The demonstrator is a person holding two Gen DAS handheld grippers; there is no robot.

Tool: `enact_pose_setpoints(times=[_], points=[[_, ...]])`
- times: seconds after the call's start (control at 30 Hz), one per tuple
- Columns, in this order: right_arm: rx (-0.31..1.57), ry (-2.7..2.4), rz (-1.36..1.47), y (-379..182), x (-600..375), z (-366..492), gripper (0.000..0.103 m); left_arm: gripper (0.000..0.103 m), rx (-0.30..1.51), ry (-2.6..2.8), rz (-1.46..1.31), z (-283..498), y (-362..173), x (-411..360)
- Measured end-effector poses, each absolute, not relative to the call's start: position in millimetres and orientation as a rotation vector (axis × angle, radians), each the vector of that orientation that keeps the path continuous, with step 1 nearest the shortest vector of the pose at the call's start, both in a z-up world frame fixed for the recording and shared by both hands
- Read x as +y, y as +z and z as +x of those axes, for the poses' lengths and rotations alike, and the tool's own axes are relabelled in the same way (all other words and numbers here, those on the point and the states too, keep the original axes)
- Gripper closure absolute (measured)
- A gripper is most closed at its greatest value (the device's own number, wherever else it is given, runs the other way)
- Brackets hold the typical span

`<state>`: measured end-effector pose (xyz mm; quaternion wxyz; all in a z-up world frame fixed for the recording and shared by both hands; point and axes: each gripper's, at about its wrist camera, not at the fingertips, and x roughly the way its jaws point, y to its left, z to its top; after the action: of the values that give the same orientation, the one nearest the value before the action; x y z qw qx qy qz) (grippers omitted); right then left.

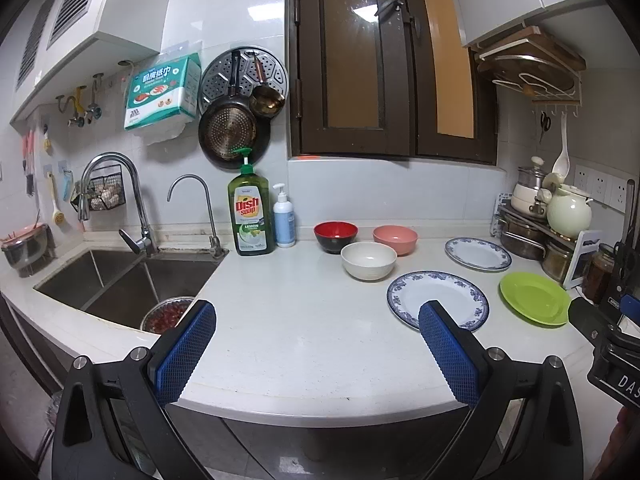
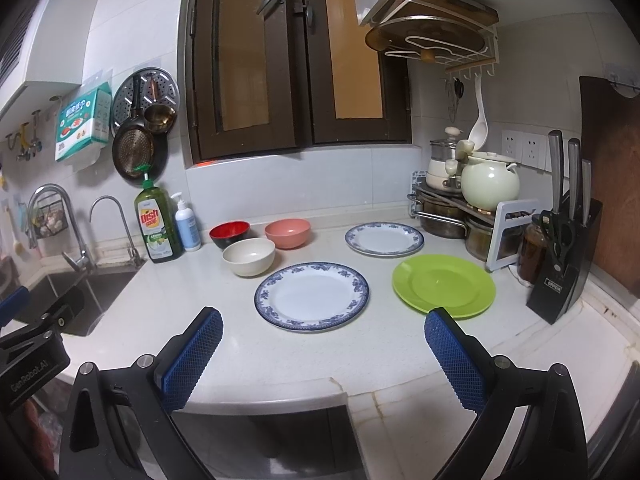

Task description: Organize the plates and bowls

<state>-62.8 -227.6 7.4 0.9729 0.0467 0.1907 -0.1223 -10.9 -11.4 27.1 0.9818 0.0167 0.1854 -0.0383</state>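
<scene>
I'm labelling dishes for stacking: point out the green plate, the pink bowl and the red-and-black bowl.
green plate (image 2: 444, 285): right wrist view, on its flat centre.
pink bowl (image 2: 287, 233): right wrist view, on its outer wall.
red-and-black bowl (image 1: 335, 230): left wrist view, on its red inside.

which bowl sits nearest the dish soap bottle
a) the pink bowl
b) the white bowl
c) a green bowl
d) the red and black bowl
d) the red and black bowl stands just right of the dish soap bottle and the small pump bottle, while the white bowl sits nearer the counter's front edge and the pink bowl further right; the only green dish is a plate.
</scene>
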Motion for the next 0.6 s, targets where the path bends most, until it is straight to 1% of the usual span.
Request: enact_pose_setpoints(times=[0.4, 0.6], points=[[0.396, -0.242, 0.116, 3.7, -238.0, -60.9, 0.001, 0.0, 0.379, -0.087, 0.049, -4.0, 23.7, -18.8], [0.41, -0.256, 0.124, -1.8, -241.6, -56.5, 0.001, 0.0, 0.408, -0.087, 0.058, 13.2, 18.1, -23.2]])
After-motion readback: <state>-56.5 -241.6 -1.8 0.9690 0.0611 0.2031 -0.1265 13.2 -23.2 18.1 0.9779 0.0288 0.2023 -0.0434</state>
